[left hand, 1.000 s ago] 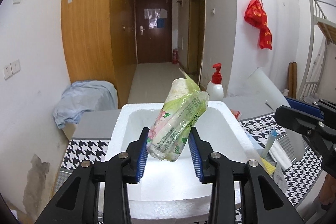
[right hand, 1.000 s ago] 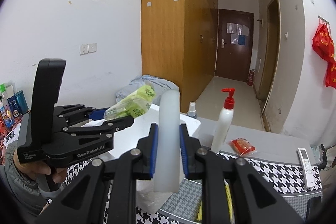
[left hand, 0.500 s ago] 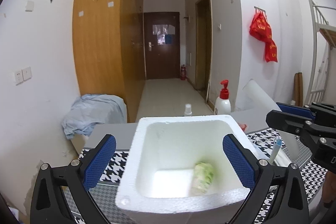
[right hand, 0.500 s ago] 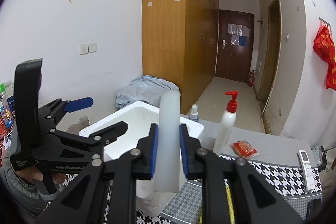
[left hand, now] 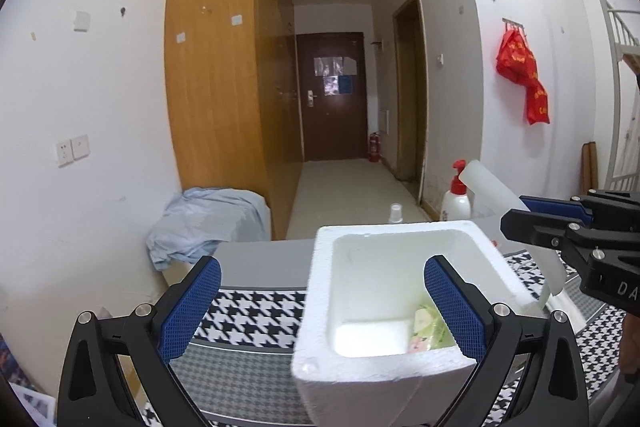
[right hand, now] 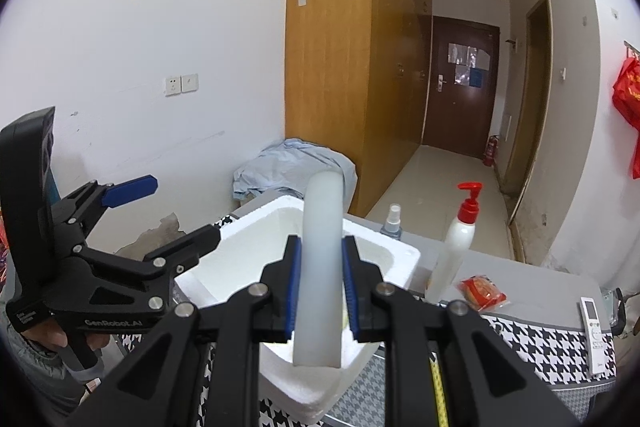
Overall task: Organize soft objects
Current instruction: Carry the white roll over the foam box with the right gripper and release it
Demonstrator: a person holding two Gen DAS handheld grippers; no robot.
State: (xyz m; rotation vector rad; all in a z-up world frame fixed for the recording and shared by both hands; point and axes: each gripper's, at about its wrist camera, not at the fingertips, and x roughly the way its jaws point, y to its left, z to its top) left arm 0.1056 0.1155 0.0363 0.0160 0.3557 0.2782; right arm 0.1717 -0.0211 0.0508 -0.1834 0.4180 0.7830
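Note:
A white foam box [left hand: 320, 327] stands on the houndstooth table; it also shows in the right wrist view [right hand: 248, 227]. A green floral tissue pack [left hand: 428, 327] lies in the box's right corner. My left gripper [left hand: 320, 311] is open and empty, held wide at the box's near left; it shows in the right wrist view [right hand: 160, 211] too. My right gripper [right hand: 320, 287] is shut on a white foam tube [right hand: 322, 267], held upright over the box's near edge. The tube also shows in the left wrist view [left hand: 492, 191], at the box's right.
A pump bottle with a red top [right hand: 458, 243], a small spray bottle [right hand: 392, 223], a red packet [right hand: 482, 293] and a white remote [right hand: 592, 327] lie on the table beyond the box. A pale blue cloth heap [left hand: 208, 223] sits at the wall, left.
My left gripper opened and dropped the tissue pack into the foam box, then drew back to the left. My right gripper kept hold of the foam tube and barely moved.

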